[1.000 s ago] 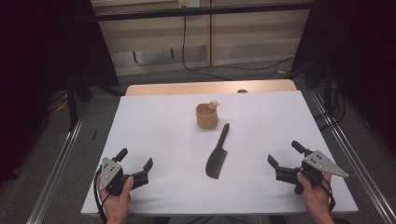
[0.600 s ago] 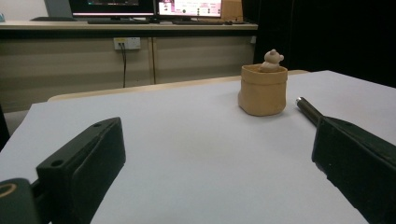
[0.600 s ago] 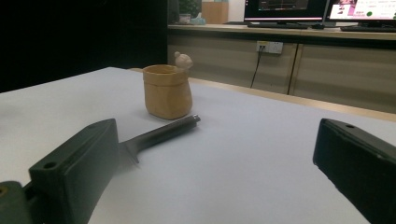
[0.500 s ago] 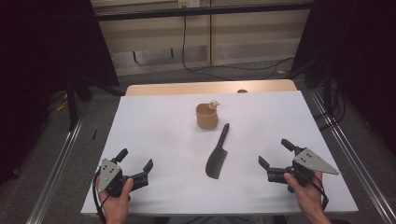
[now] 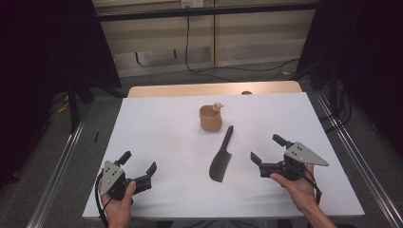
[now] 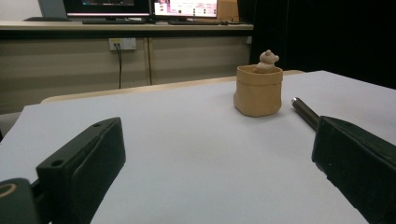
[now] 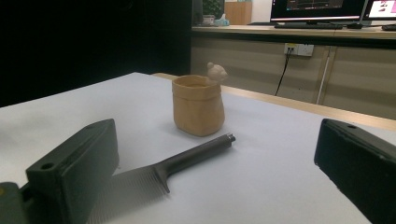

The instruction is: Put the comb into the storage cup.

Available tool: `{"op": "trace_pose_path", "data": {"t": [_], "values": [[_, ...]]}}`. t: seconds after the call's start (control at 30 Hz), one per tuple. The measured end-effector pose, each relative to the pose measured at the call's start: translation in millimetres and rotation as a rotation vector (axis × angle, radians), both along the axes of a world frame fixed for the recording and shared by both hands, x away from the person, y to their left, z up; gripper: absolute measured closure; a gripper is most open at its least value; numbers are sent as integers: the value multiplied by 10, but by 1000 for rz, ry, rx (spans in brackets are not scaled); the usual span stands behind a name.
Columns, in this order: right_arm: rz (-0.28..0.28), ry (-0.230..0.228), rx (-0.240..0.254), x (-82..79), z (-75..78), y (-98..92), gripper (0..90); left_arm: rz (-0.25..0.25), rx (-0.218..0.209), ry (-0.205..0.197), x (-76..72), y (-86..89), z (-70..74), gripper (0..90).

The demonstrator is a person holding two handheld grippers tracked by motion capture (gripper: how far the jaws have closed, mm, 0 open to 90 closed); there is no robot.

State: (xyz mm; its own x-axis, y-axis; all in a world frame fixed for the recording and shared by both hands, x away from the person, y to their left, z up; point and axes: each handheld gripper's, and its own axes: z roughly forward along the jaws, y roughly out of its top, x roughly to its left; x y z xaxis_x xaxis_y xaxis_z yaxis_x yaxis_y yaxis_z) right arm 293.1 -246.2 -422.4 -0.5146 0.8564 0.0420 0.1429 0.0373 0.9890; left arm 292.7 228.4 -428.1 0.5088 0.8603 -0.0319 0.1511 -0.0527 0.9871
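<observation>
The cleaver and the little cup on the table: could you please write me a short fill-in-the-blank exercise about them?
1. The cleaver lies flat with its handle pointing toward the ____.
2. A small bear figure sits at the rim of the tan ____.
3. Both the left tool and the right tool have their jaws ____.

Missing words: cup; cup; open

Monitors point(image 6: 140, 7): the screens glow, but the text is too small to read.
Cup point(image 7: 198, 105): no label or print.
Knife point(image 5: 221, 156): no brand mark can be read.
Grippers: no readable numbers or signs.
</observation>
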Motion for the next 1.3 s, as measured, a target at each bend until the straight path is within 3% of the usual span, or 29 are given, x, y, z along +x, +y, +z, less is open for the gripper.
{"op": "trace_pose_path", "data": {"t": [0.43, 0.53, 0.6, 0.97, 1.3], "values": [[30, 10, 3, 148, -12, 126, 44, -11, 12, 7, 22, -25, -8, 28], [34, 7, -1, 200, -1, 150, 46, -7, 33, -3, 15, -24, -5, 28], [42, 9, 0, 277, 13, 196, 56, -11, 15, -1, 20, -25, -4, 28], [45, 13, -17, 490, 47, 316, 98, -20, 17, 1, 27, -18, -4, 28], [39, 20, -26, 695, 15, 397, 226, -25, 19, -2, 32, -30, -4, 28]]}}
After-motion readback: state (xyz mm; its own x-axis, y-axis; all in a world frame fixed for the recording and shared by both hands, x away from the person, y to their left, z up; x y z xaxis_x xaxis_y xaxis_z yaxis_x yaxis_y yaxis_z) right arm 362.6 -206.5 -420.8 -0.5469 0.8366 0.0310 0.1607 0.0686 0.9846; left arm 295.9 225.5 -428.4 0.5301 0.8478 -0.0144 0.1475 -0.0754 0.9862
